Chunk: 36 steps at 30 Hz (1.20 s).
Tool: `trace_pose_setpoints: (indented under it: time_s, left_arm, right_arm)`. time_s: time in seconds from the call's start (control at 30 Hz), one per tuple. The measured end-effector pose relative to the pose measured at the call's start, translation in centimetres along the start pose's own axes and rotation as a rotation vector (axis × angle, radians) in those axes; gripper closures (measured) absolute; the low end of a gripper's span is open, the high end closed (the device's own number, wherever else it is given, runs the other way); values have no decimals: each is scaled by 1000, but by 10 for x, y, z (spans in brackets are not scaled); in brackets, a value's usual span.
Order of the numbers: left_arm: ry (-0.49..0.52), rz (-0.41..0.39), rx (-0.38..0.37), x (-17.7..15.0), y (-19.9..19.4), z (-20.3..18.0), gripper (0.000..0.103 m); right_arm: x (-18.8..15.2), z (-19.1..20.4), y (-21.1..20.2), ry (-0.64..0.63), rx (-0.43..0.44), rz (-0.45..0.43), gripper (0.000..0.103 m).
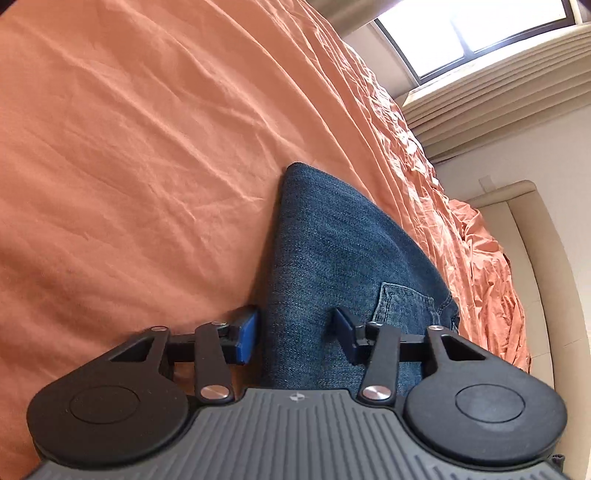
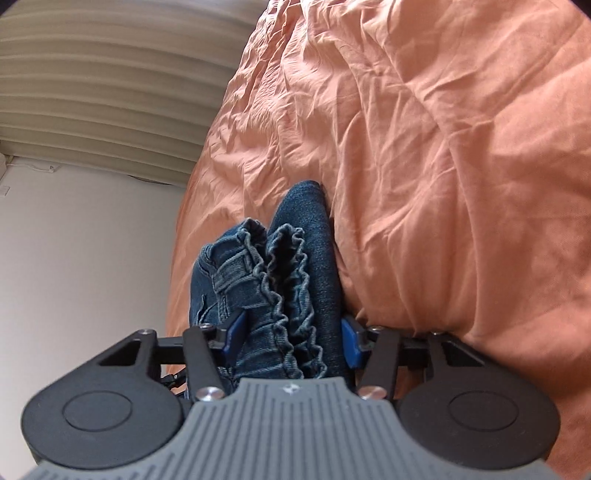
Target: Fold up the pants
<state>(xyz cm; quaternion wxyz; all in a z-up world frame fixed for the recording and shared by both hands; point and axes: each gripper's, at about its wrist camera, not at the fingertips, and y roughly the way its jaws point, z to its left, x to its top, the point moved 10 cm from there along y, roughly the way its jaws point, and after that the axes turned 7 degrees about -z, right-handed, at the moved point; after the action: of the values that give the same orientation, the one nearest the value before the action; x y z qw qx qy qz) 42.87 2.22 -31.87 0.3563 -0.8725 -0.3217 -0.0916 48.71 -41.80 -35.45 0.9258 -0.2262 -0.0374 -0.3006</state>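
Note:
The blue denim pants [image 1: 332, 258] lie folded on an orange bedsheet [image 1: 129, 147]. In the left wrist view a back pocket shows near the right blue pad. My left gripper [image 1: 295, 336] is open, its blue pads either side of the denim's folded edge, apart from it. In the right wrist view the pants [image 2: 280, 280] show their gathered elastic waistband, bunched in layers. My right gripper [image 2: 291, 341] is open wide, with its blue pads close on both sides of the waistband bundle; the frames do not show whether they press on it.
The rumpled orange sheet [image 2: 443, 147] covers the bed. A cream padded bed frame [image 1: 524, 266], a white wall, pleated blinds [image 1: 498, 92] and a bright window [image 1: 472, 33] lie beyond the bed's edge.

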Motion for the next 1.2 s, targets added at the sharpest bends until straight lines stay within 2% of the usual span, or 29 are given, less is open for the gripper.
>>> trace_pose_setpoints:
  time_s: [0.07,0.17,0.23,0.33,0.57,0.83,1.03,1.2]
  left_arm:
    - [6,-2,5,-1,1,-2,72]
    - [59,-28,51,0,-3,-10,91]
    - [95,-47,79,1,-7,-19,95]
    - [120,-67,112,2,-16,-31,97]
    - [202,-112,115,5,-52,-74,97]
    - [277,-168,108,23,-128,-105,97]
    - [312,-231,161,52,-207,-100,97]
    - [327,-282,243,83,-270,-70,97]
  right_arm:
    - [-2,4,-4,-13,15,-4,71]
    - [-5,15,-10,-68,-14,-12,75]
    - [-6,26,-15,-106,-43,-18,77]
    - [-7,45,-21,-159,-70,-25,79]
    - [-21,107,-53,-252,-110,-46,81]
    - [-66,201,-85,-345,-94,-52,81]
    - [-113,269,-54,-379,-39,-22,81]
    - [-161,320,2,-396,15,38,81]
